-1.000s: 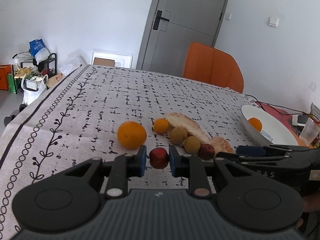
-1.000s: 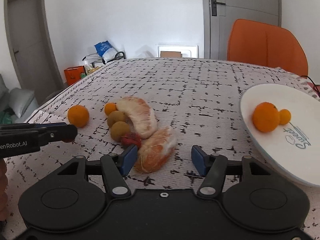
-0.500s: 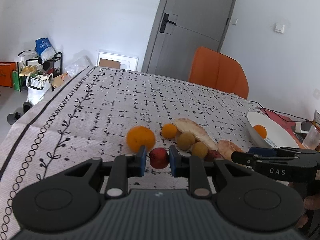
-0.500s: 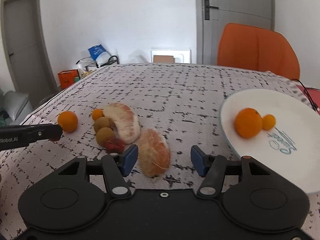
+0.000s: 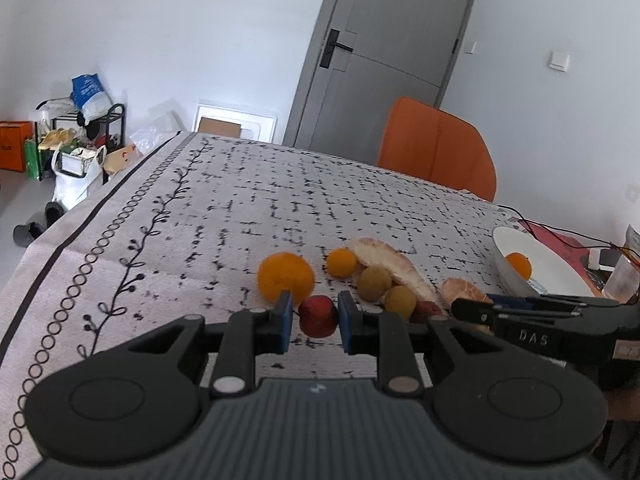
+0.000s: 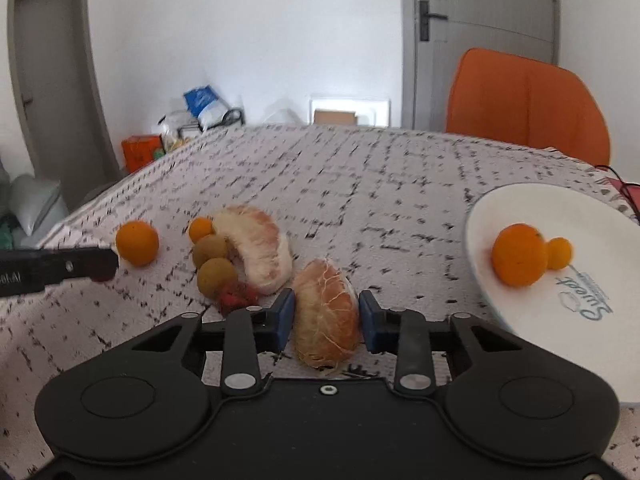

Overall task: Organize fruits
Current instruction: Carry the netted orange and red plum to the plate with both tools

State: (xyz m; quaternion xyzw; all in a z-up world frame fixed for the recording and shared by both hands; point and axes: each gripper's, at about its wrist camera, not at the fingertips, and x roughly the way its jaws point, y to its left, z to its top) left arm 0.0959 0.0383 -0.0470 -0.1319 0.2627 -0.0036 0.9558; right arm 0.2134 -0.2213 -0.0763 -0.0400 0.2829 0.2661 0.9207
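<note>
My left gripper [image 5: 311,322] is shut on a small red fruit [image 5: 318,315] and holds it above the patterned tablecloth [image 5: 248,208]. My right gripper [image 6: 326,318] has its jaws closed onto a peeled pomelo segment [image 6: 326,320] lying on the cloth. A large orange [image 5: 285,278], a small orange [image 5: 341,263], two brown-green round fruits [image 5: 374,283], a longer pomelo piece [image 5: 390,262] and a red fruit [image 6: 236,296] lie in a cluster. A white plate [image 6: 580,216] at the right holds one orange [image 6: 519,259] and one small orange [image 6: 559,253].
An orange chair [image 5: 436,152] stands at the table's far side. Cables and a clear cup [image 5: 620,280] lie beyond the plate. A shelf with bags [image 5: 80,136] stands on the floor at the left. The table's left edge drops off near the vine border [image 5: 120,292].
My right gripper has moved forward around the pomelo segment and closed onto it. My left gripper has lifted and drawn back with the red fruit still in it.
</note>
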